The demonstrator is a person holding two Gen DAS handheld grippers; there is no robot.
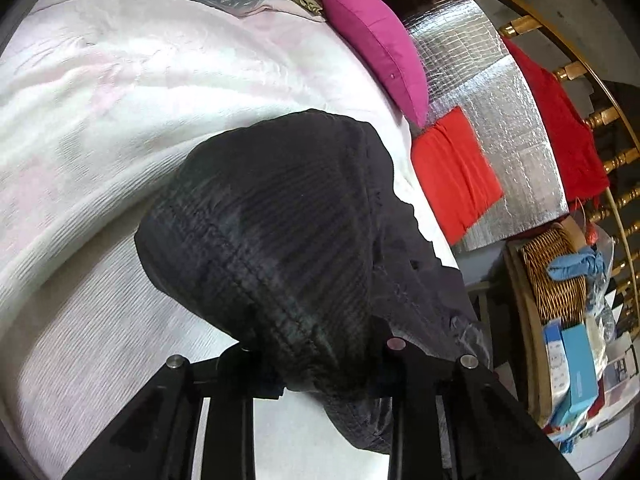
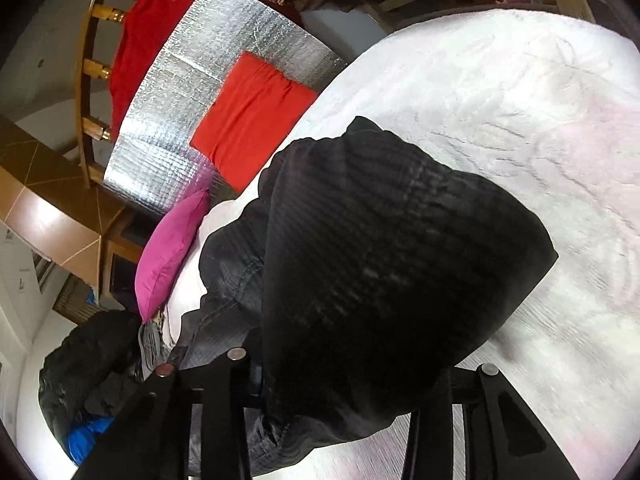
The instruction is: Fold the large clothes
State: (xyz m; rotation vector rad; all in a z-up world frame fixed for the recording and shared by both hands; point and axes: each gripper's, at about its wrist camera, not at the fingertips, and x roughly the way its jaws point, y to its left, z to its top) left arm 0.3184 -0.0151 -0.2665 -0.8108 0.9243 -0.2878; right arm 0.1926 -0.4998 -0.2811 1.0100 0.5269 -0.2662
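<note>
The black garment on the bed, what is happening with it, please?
A person is working with two handheld grippers to fold a black garment over a bed covered by a white blanket. The left gripper and the right gripper each have a bunch of the dark fabric between their fingers, and the cloth is bunched up over the blanket rather than lying flat. The fold is not finished. A magenta pillow and an orange cushion lie at the bed's edge.

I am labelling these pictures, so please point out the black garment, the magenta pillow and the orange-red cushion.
black garment point(image 1: 280, 240): left wrist view, middle of the bunched ribbed fabric.
magenta pillow point(image 1: 376, 44): left wrist view, middle of its flat face.
orange-red cushion point(image 2: 252, 116): right wrist view, centre of its face.
</note>
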